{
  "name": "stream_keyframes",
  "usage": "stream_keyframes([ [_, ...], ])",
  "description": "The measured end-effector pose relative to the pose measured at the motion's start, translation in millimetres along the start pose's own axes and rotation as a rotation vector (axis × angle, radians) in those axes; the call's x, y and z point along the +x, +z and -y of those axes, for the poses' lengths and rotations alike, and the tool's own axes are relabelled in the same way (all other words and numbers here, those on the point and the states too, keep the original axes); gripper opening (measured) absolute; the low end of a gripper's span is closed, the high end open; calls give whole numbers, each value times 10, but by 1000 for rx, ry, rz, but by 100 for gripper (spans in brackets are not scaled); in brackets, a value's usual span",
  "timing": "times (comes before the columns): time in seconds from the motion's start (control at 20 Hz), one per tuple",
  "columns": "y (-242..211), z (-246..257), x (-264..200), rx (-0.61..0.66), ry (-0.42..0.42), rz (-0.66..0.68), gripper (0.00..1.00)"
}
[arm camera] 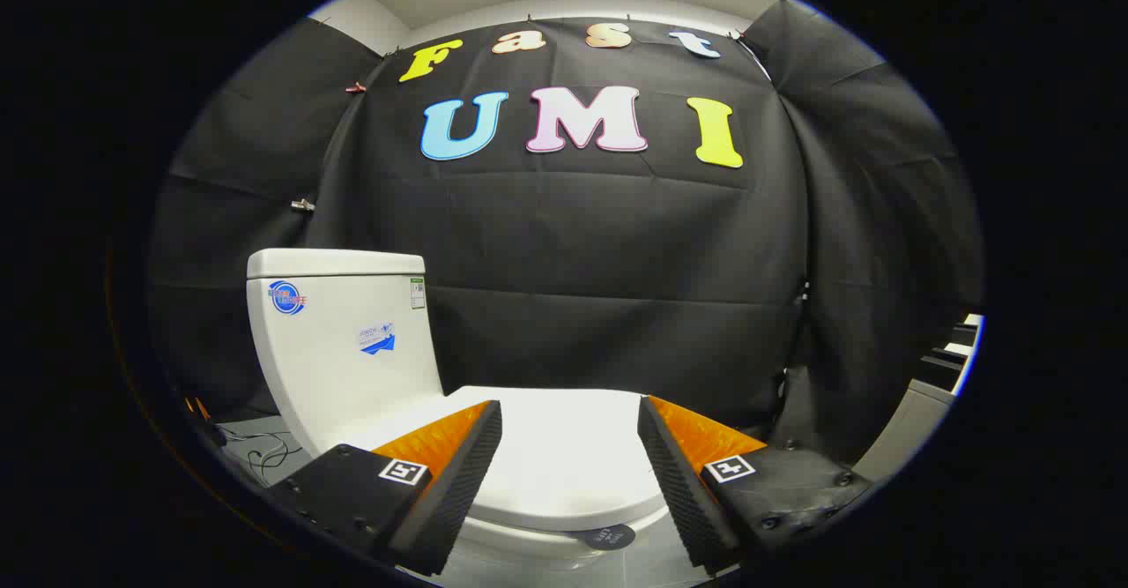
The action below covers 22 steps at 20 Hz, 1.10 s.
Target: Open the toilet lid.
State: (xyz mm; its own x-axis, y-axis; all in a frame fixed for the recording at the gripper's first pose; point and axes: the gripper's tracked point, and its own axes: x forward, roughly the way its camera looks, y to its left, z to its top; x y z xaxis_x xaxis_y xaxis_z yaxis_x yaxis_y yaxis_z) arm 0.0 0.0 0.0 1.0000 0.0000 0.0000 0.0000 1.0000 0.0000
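A white toilet stands ahead of me, seen from its side. Its lid [564, 456] lies flat and closed over the bowl, and its near edge runs between my two fingers. The white tank [344, 341] rises beyond my left finger, with stickers on its side. My gripper [570, 425] is open, with the fingers spread wide just above the lid. Nothing is held between them, and I cannot tell whether the fingers [458, 473] touch the lid's surface.
Black cloth walls close in behind and on both sides of the toilet. Cables [264, 456] lie on the grey floor left of the tank. A dark sticker [608, 537] shows on the bowl below the lid's rim. A white and black unit [952, 359] stands at the right.
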Motion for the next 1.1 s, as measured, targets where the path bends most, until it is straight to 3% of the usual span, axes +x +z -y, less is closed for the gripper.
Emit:
stream_keyframes([
  [0.75, 12, 32, 2, 13, -8, -3, 98],
  [1.1, -195, 149, 52, 2, -17, -69, 98],
])
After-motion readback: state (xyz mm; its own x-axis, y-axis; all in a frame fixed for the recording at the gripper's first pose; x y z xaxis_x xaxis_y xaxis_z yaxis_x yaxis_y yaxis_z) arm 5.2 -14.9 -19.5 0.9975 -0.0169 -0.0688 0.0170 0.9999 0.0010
